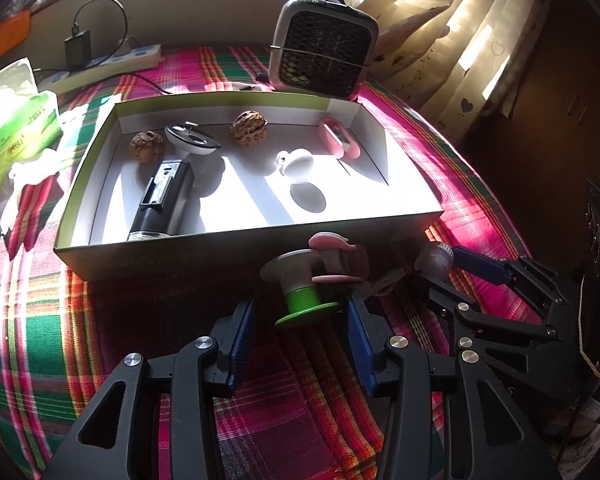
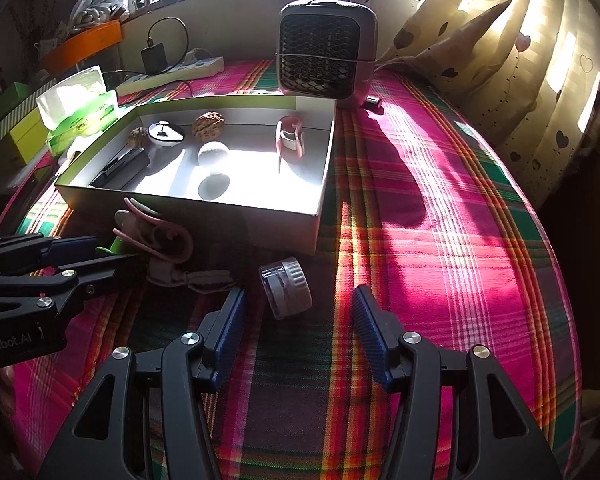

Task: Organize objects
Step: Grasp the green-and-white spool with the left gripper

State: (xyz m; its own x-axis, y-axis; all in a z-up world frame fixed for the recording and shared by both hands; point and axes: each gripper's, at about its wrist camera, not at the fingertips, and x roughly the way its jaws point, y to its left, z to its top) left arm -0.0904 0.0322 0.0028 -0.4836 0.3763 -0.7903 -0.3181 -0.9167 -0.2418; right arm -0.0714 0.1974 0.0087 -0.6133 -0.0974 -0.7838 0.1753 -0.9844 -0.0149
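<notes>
**Both grippers open, each lined up on a loose item in front of the box**

Your left gripper [image 1: 300, 316] stands with its jaws apart over the plaid cloth [image 1: 40, 320], and the green-and-white spool [image 1: 300, 292] lies on its side between the two blue pads [image 1: 242, 344]. The spool's green flange sits close to the right-hand pad; whether it touches is hard to tell, and the left-hand pad is clear of it, so nothing is gripped. Just beyond the spool, a pink clip-like item [image 1: 336, 258] lies against it, near the front wall of the open box [image 1: 236, 252].

Your right gripper [image 2: 298, 320] is also released, holding nothing. The small clear-and-grey round container [image 2: 286, 288] lies tipped on the cloth just ahead of the fingertips, nearer the left-hand pad than the right, and not yet between them. It rests near the front right corner of the box.

Inside the box you can see two walnuts [image 1: 250, 128], a white disc-shaped piece [image 1: 192, 140], a black rectangular device [image 1: 162, 200], a white rounded item [image 1: 298, 164] and a pink-and-white item [image 1: 338, 138] by the right wall. A small grey fan [image 1: 324, 48] stands behind the box, and a tissue pack [image 1: 16, 128] lies off to its left
</notes>
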